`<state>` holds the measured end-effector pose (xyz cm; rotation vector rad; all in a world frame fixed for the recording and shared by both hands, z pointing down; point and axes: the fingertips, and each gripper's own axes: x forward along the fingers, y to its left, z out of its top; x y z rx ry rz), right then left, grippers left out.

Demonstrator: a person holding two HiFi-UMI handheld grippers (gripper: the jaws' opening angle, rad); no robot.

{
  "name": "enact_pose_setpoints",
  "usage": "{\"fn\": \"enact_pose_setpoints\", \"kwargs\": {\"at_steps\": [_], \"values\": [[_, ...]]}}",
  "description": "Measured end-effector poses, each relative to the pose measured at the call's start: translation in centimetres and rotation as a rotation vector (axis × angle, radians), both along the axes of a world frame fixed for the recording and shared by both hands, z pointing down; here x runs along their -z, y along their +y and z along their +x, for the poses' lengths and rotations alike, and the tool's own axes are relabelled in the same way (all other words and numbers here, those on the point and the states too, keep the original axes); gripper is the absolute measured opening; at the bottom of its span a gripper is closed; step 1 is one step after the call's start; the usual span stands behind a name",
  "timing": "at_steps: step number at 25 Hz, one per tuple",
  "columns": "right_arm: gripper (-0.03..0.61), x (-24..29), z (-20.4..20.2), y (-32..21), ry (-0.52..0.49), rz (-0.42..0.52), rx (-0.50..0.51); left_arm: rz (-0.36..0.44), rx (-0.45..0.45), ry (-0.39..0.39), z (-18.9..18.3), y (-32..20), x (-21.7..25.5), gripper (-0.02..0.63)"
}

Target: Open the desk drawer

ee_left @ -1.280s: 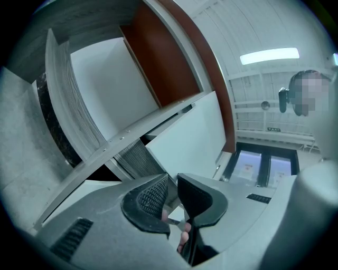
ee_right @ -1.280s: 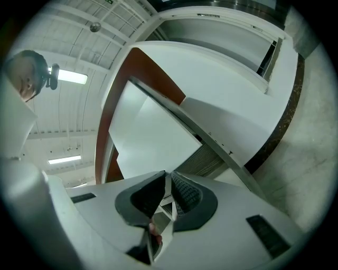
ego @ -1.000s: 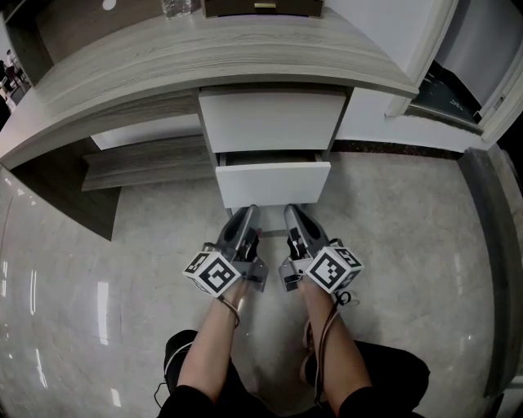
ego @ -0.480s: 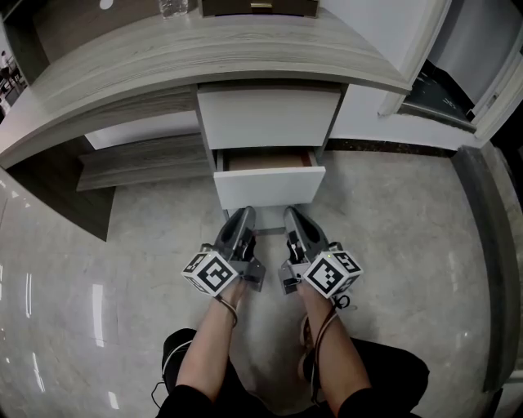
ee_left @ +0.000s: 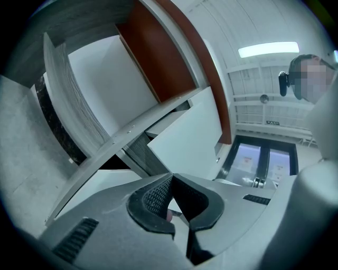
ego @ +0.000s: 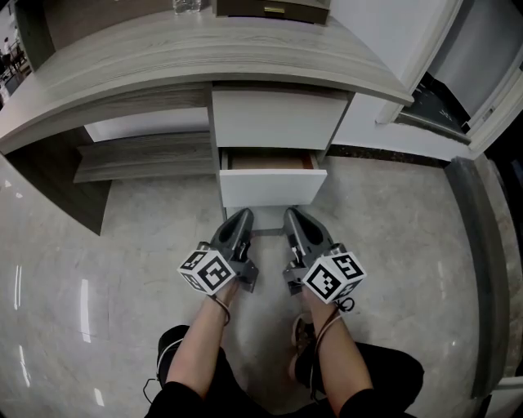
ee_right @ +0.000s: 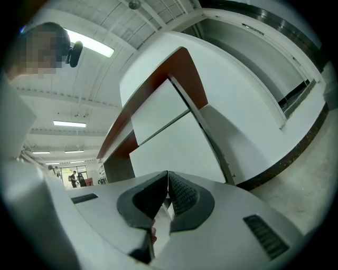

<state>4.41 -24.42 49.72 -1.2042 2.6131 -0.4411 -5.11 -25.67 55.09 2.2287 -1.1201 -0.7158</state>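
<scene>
A curved, grey wood-grain desk (ego: 245, 57) stands on a glossy, pale stone floor (ego: 98, 269). On its top, at the far edge, sit a clear container (ego: 186, 5) and a dark box (ego: 274, 8).

From my head view, the grey wood-grain curved desk top (ego: 163, 57) runs across the far side; on it, toward the back, sits a dark brown box (ego: 274, 8), with a clear glass (ego: 186, 5) to its left; beneath the top are two white flat-fronted drawers, the upper drawer (ego: 278, 118) set back, the lower drawer (ego: 274, 188) below it standing out toward me; left of them, under the desk, lies a low grey wood-grain shelf (ego: 139, 159); to the right a white cabinet door (ego: 425, 49) stands ajar; my left gripper (ego: 243, 215) and right gripper (ego: 291, 214) lie side by side just before the lower drawer's front, over the pale polished stone floor (ego: 409, 245); whether they touch that front I cannot tell.
</scene>
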Motion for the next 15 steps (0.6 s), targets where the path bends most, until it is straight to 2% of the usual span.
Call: {"fn": "enact_pose_setpoints", "kwargs": {"at_steps": [4, 7, 9, 11, 15], "values": [[0.008, 0.5, -0.2, 0.5, 0.031, 0.013, 0.0, -0.003, -0.038, -0.059, 1.0, 1.2, -0.7, 0.003], [0.008, 1.7, -0.6, 1.0, 0.124, 0.064, 0.01, 0.009, -0.067, -0.173, 2.2, 2.1, -1.0, 0.003], [0.008, 3.6, -0.5, 1.2, 0.211, 0.126, 0.017, 0.03, -0.083, -0.275, 3.1, 2.7, -1.1, 0.003], [0.008, 5.9, -0.6, 1.1, 0.307, 0.184, 0.038, 0.048, -0.091, -0.346, 3.6, 3.1, -1.1, 0.003], [0.009, 8.7, -0.9, 0.2, 0.547, 0.227, 0.099, 0.04, -0.078, -0.393, 3.6, 3.3, -1.3, 0.003]]}}
